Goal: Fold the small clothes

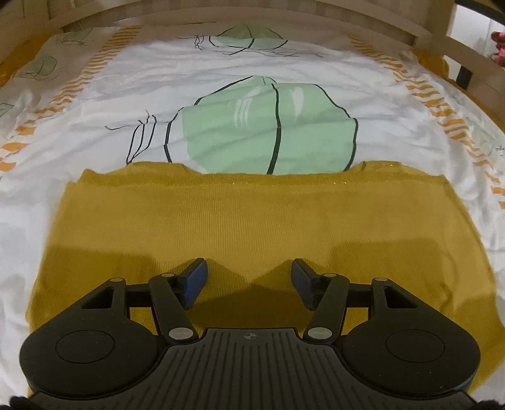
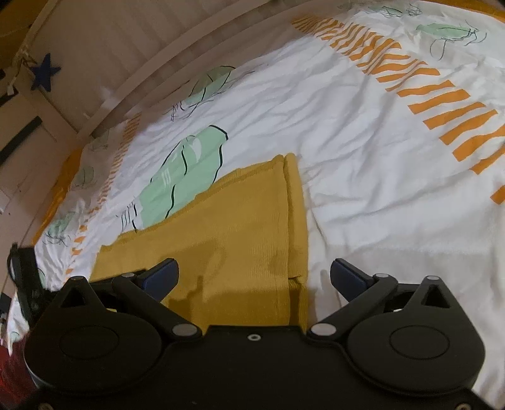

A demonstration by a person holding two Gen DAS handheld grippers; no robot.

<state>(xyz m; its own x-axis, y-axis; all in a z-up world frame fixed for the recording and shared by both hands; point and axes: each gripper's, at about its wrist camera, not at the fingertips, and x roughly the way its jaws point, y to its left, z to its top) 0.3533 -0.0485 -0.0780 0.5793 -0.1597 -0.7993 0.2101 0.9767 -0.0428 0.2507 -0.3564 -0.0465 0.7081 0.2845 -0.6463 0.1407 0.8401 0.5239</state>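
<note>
A mustard-yellow knit garment (image 1: 195, 217) lies flat on the bed, its far edge straight across the left wrist view. My left gripper (image 1: 249, 280) hovers over its near part, jaws open with only cloth below them. In the right wrist view the same garment (image 2: 240, 227) shows a folded strip along its right edge. My right gripper (image 2: 254, 280) stands wide open above that edge, one blue fingertip (image 2: 161, 276) over the yellow cloth and the other over the white sheet. Neither gripper holds anything.
The bed cover (image 1: 252, 69) is white with green leaf prints and orange striped bands. A wooden bed rail (image 1: 284, 12) runs along the far side. A blue star (image 2: 45, 75) hangs on the wall at left. A dark object (image 2: 26, 277) sits at the bed's left edge.
</note>
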